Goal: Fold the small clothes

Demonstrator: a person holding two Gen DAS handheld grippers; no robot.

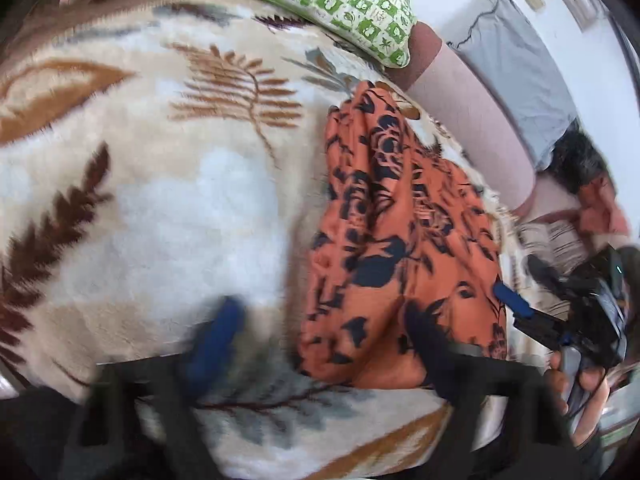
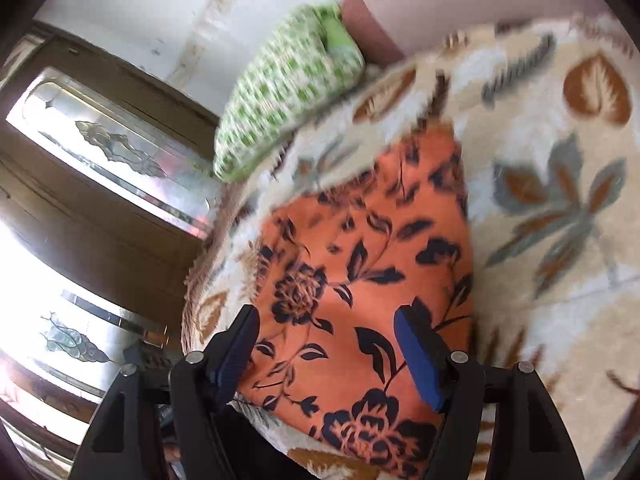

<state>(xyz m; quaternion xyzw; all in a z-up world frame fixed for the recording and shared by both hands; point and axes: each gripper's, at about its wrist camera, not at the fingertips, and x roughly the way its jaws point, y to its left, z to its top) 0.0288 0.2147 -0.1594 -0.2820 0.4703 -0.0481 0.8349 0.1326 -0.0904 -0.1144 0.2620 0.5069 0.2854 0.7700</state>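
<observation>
Left tool (image 1: pixel 316 344): fingers standing wide apart and pinching nothing; badly blurred. Its blue-padded finger (image 1: pixel 216 344) is hanging over the blanket, and the dark finger (image 1: pixel 424 340) is hanging over the near end of the cloth. Contact with the fabric cannot be told through the blur.

Right tool (image 2: pixel 328 348): fingers spread wide, gripping nothing, both blue pads (image 2: pixel 416 356) lying over the near part of the cloth. In the left wrist view this same tool (image 1: pixel 516 304) is showing at the cloth's right edge, with a hand (image 1: pixel 576 384) holding its handle.

Cloth (image 2: pixel 360 272): orange with a dark flower-and-leaf print, lying on the blanket. It is running away from both tools as a long, loosely bunched strip (image 1: pixel 400 232), with folds and ridges along its length.

Blanket (image 1: pixel 160 184): fleecy, cream and white, with brown, tan and grey leaf motifs, covering the bed under the cloth.

Pillow (image 1: pixel 340 4): green-and-white patterned, lying at the far end of the blanket, beyond the cloth and apart from it.

Headboard (image 1: pixel 476 120): pinkish-brown, padded, running behind the pillow.

Door (image 2: pixel 100 184): dark wood with patterned glass panes, standing beyond the bed's edge in the right wrist view.
</observation>
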